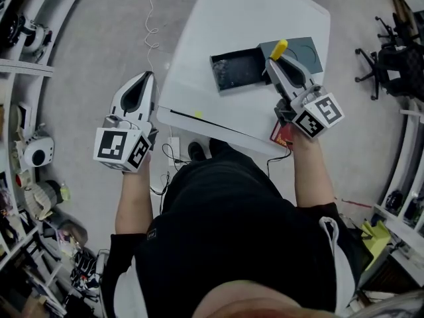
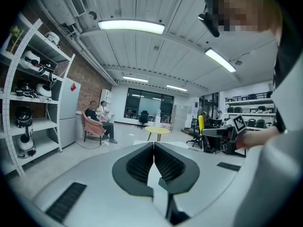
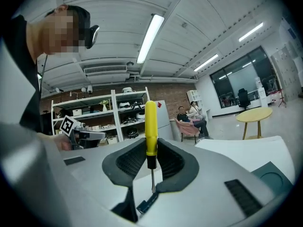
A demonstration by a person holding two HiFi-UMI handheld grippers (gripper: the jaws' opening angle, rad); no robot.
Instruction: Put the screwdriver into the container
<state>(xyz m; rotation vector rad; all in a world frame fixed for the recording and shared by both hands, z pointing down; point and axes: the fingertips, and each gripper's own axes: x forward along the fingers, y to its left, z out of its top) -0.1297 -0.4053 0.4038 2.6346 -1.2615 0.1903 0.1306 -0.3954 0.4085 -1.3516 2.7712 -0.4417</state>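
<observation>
While your right gripper [image 1: 274, 61] hovers over the white table [image 1: 265, 5], its jaws are pinched on the screwdriver [image 1: 279, 48]. The tool is therefore in the air, just to the right of the dark open container [image 1: 236, 71], and not yet inside it.

Grip, as read from the right gripper view: the yellow handle of the screwdriver [image 3: 150, 124] stands between the ribbed pads. The right gripper [image 3: 151, 148] bites at the handle's lower end, close to the black collar. The thin metal shaft points back toward the gripper body, and most of the handle projects beyond the jaw tips.

Handling assessment: I judge the tool light and rigid throughout, and not fragile. The handle looks smooth and round, so expect it to turn or pivot in the pads if knocked against the container wall. With this low hold, the long free end could act as a lever. Taking it nearer mid-handle would be steadier, though the present hold looks adequate for a short transfer.

Your left gripper [image 1: 147, 78] is beyond the table's left edge, over the floor, well apart from the container. The left gripper [image 2: 154, 148] has its jaws pressed together with nothing between them.
</observation>
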